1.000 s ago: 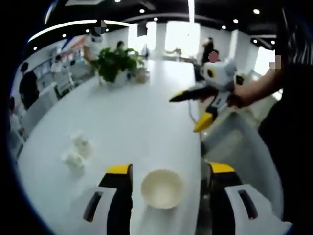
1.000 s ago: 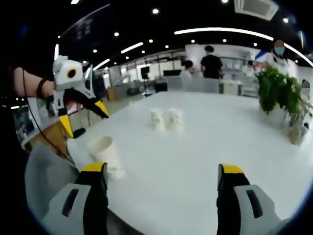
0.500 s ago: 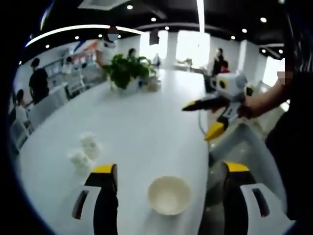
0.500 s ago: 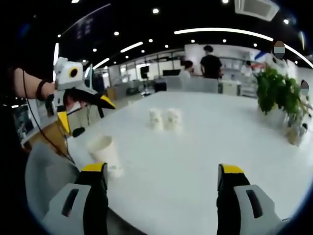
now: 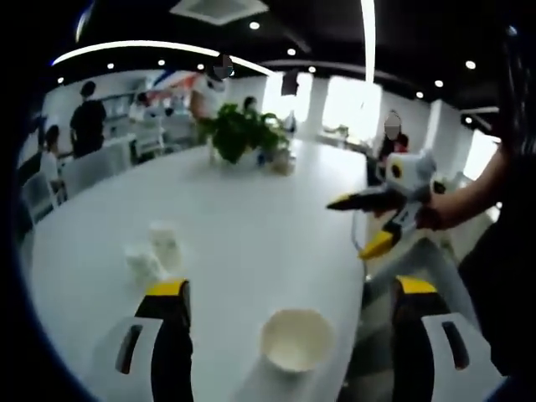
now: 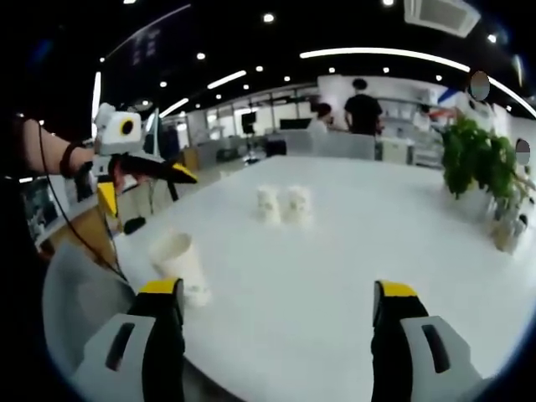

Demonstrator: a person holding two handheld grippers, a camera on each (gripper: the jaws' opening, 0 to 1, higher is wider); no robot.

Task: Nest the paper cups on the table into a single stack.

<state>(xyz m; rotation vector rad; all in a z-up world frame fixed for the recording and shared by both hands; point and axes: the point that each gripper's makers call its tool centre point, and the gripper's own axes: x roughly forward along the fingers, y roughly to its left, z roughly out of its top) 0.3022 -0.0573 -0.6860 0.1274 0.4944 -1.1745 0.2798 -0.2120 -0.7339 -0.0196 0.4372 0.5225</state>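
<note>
left gripper view: left gripper [image 5: 289, 314] wide, empty, above near cup [image 5: 295, 337]; right gripper [image 6: 276, 322] wide. next: lower, grip cup.

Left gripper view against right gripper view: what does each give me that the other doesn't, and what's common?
Left gripper view: looks down into the open mouth of the near cup, which sits between the open jaws of the left gripper. The right gripper, open, shows at the right.
Right gripper view: that cup from the side, upright near the edge of the table, left of this view's own jaws. A person in black stands behind the table.
Both: two cups side by side farther out, and the plant.
</note>
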